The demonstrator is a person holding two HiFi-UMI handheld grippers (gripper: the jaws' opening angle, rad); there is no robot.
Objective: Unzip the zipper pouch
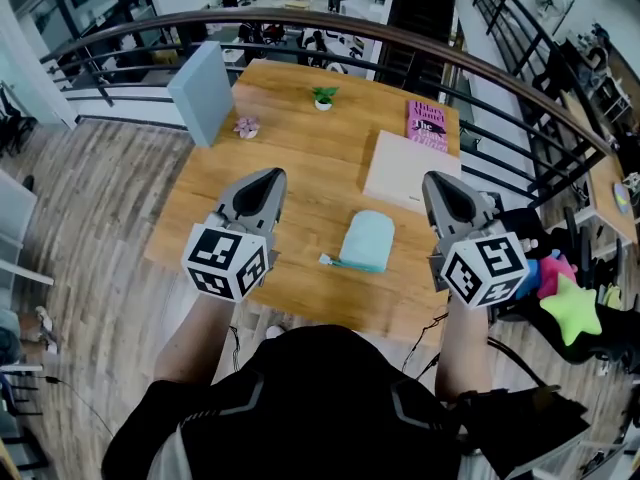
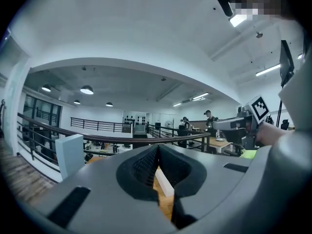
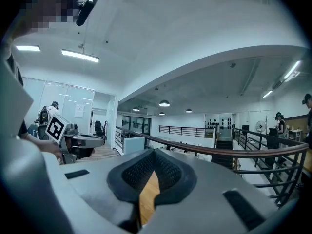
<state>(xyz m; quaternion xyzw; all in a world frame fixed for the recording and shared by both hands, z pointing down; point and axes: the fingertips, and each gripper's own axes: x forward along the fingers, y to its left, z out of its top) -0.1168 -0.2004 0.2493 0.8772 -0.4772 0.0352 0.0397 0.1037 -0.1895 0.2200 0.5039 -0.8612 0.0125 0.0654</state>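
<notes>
Head view has the zipper pouch (image 1: 367,238) lying flat near the front edge of the table (image 1: 300,148), between my two hands and a little ahead of them. Its zipper pull (image 1: 326,260) pokes out at the near left corner. As far as I can judge the pouch is zipped shut, though the teeth are too small to read. So nothing of the job is done: bracing, gripping the pull and drawing it along all remain.

My left tongs (image 1: 270,176) are pressed together on nothing, and my right tongs (image 1: 430,180) are likewise closed and empty. Both hang above the table, apart from the pouch.

Room is good, with bare wood on either side of the pouch. A white box (image 1: 405,168) sits just behind it, with a pink book (image 1: 428,125) beyond. The near table edge is close, so I would draw the pull sideways rather than toward me.
</notes>
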